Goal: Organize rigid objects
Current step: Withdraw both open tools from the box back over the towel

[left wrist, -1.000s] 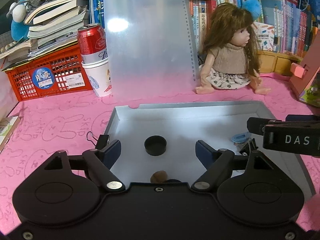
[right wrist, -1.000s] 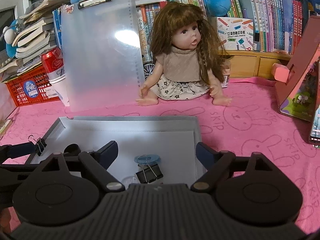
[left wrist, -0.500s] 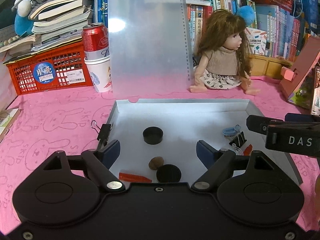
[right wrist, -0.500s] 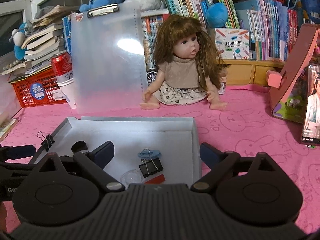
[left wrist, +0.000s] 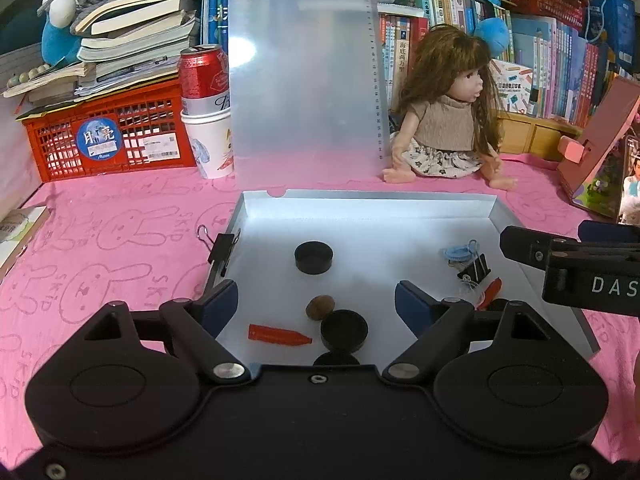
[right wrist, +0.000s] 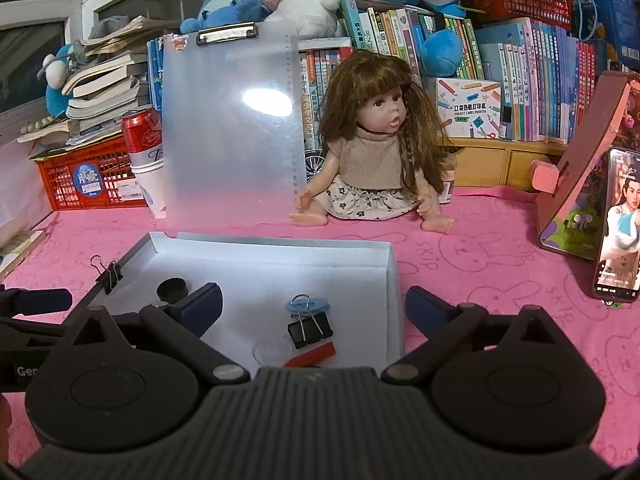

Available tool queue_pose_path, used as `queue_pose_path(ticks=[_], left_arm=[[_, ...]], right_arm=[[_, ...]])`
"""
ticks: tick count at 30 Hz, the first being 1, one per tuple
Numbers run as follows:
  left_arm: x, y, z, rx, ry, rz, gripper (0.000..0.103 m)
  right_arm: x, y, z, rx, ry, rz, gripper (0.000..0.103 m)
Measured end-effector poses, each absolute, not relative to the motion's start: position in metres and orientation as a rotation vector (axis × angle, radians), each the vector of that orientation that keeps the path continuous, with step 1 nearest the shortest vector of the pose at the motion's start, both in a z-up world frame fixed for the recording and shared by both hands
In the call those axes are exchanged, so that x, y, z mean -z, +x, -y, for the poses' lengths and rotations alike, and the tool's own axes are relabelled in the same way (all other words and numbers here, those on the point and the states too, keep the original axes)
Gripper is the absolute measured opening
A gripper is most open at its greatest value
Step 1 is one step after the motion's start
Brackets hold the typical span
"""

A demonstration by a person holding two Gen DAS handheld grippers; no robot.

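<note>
A shallow grey tray (left wrist: 360, 204) (right wrist: 280, 246) lies on the pink cloth. In it are two black caps (left wrist: 314, 257) (left wrist: 344, 329), a brown nut (left wrist: 320, 306), a red pen cap (left wrist: 278, 334), a black binder clip (left wrist: 474, 270) (right wrist: 310, 330), a blue disc (left wrist: 459, 251) (right wrist: 307, 306), a second red piece (right wrist: 312, 356) and a clear lid (right wrist: 272, 351). Another binder clip (left wrist: 222, 246) (right wrist: 110, 274) grips the tray's left wall. My left gripper (left wrist: 316, 300) is open and empty above the tray's near part. My right gripper (right wrist: 314, 304) is open and empty above the tray's right side.
A clear clipboard (left wrist: 304, 80) stands upright behind the tray. A doll (left wrist: 444, 120) sits at the back right. A red can in a paper cup (left wrist: 206, 112) and a red crate (left wrist: 104, 136) stand at back left. A phone (right wrist: 622, 228) leans on a pink stand (right wrist: 576, 168) at right.
Both grippers have pulled back and risen, so more of the tray shows: the nut, second black cap and red pen caps have come into view. Both stay open.
</note>
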State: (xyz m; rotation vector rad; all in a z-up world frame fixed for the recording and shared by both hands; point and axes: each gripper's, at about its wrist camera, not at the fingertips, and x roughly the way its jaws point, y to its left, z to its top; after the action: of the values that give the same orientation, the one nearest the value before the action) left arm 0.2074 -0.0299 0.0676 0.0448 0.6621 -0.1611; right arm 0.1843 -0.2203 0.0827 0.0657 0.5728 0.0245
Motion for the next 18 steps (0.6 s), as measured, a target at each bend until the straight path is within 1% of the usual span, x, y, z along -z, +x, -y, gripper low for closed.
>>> queue_pose_path(ticks=[18], left_arm=[[-0.069,0.154,0.019,0.147,0.047,-0.573,0.086]], right_arm=[[-0.083,0.14,0.214,-0.009,0.059,-0.497,0.103]])
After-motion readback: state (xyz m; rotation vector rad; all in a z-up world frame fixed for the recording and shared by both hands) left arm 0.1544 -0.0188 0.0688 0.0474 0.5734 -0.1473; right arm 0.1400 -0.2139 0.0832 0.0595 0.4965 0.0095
